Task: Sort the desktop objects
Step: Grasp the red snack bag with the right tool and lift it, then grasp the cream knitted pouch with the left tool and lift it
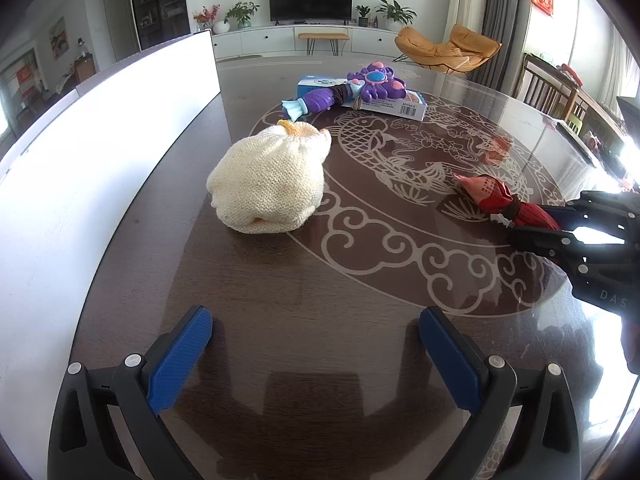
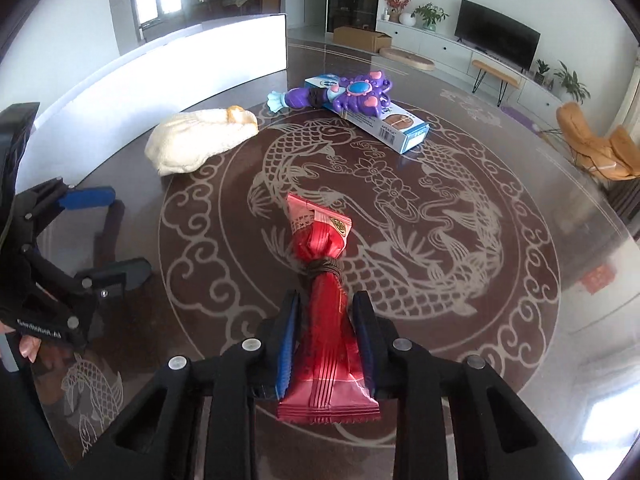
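Your right gripper [image 2: 326, 320] is clamped on the red snack packet [image 2: 324, 320], so lift it straight and keep that squeeze steady. Your left gripper [image 1: 316, 338] is wide open, holding nothing; keep it off the knitted hat [image 1: 268, 182].

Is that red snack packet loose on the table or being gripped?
Gripped. The right gripper has its two fingers pressed against both sides of the red packet.
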